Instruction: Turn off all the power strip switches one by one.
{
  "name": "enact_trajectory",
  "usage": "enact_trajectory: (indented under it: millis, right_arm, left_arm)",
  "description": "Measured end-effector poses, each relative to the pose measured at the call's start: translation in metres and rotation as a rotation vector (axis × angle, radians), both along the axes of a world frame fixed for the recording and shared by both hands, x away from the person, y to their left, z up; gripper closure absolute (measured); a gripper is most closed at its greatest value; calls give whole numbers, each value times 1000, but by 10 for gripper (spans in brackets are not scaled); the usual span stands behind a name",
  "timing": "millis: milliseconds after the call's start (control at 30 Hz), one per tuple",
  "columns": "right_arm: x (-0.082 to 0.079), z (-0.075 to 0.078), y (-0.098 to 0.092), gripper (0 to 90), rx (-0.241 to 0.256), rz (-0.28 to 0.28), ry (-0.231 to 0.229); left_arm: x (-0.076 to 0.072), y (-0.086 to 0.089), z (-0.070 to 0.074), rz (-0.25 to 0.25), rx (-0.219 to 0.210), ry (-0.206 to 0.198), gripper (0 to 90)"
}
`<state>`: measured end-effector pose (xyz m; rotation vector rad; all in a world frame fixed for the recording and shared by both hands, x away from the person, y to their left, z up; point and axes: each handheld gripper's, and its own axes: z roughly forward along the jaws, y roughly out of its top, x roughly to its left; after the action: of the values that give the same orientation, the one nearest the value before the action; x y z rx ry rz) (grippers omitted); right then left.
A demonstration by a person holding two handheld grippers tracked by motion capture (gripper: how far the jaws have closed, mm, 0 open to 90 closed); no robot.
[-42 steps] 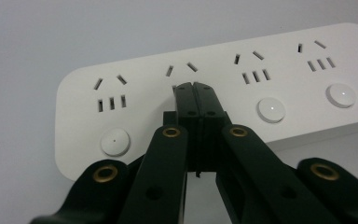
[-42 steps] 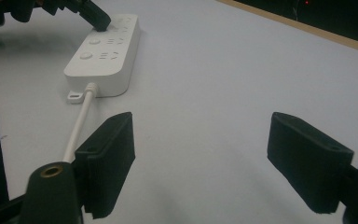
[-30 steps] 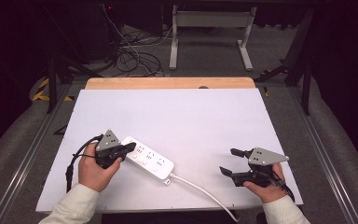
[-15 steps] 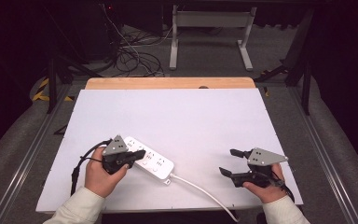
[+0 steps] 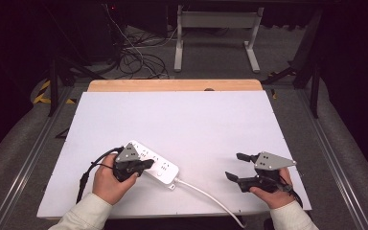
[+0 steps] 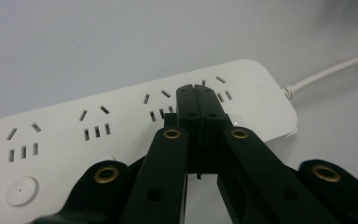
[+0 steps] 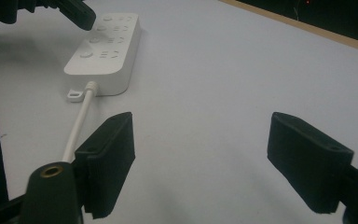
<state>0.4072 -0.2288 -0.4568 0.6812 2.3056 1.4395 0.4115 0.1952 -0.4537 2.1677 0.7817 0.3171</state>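
A white power strip lies flat at the front left of the white table, its white cable running off toward the front edge. My left gripper is over the strip with its jaws shut together and nothing between them. In the left gripper view its tips rest above the sockets near the cable end of the power strip; whether they touch it I cannot tell. My right gripper is held open at the front right, apart from the strip. In the right gripper view, the right gripper is empty, facing the power strip and cable.
A wooden strip borders the table's far edge. Beyond it on the floor are tangled cables and a metal stand. Black trailing cable from the left gripper loops on the table by the left hand.
My left gripper has moved to the right and a little nearer, coming over the power strip. The right gripper has stayed where it was, still open.
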Motion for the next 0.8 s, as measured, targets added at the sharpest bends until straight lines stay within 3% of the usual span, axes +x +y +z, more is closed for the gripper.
enact_trajectory:
  millis: [233,400,533,667,800]
  right_arm:
    - [0,0,0,242,2,1,-3]
    - [0,0,0,242,2,1,-1]
    - [0,0,0,242,1,0,0]
    - [0,0,0,242,-3,1,0]
    - [0,0,0,242,-2,3,1]
  left_arm:
    - [3,0,-6,28,47,3,900]
    - [5,0,-7,34,55,22,900]
    - [5,0,-7,31,58,23,900]
    - [5,-2,-6,19,97,13,900]
    - [5,-3,-8,20,94,18,900]
